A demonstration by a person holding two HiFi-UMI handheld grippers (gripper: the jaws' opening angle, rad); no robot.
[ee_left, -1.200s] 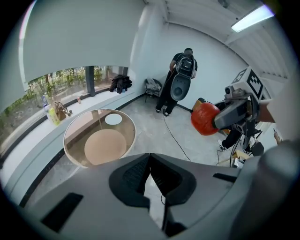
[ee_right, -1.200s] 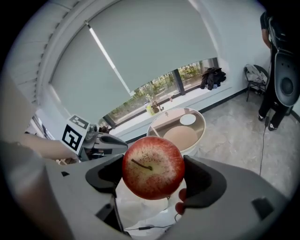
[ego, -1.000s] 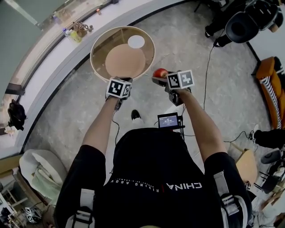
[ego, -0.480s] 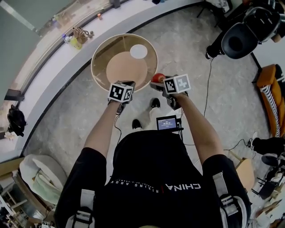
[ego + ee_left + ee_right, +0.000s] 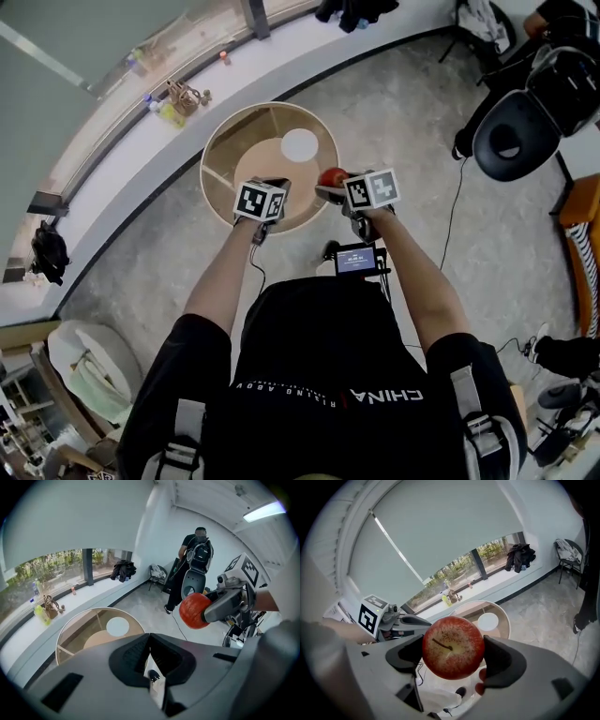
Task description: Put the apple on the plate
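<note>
A red apple (image 5: 332,176) is clamped between the pads of my right gripper (image 5: 330,184), held in the air at the near right rim of the round glass-topped table (image 5: 217,141). In the right gripper view the apple (image 5: 452,646) fills the jaws, stem side toward the camera. A small white plate (image 5: 300,144) lies on the table beyond it and also shows as the plate (image 5: 488,621) past the apple. My left gripper (image 5: 275,185) hovers over the table's near edge, shut with nothing in it. From the left gripper view the apple (image 5: 194,611) hangs to the right.
A curved window ledge (image 5: 141,103) with bottles and a small bag runs behind the table. A black chair (image 5: 516,141) stands at the right, with cables on the floor. A person with a backpack (image 5: 197,550) stands far off. A small screen (image 5: 356,260) hangs at my chest.
The table has drawn nearer and lower in the head view; both grippers now reach its near rim. The apple stays held in the right gripper.
</note>
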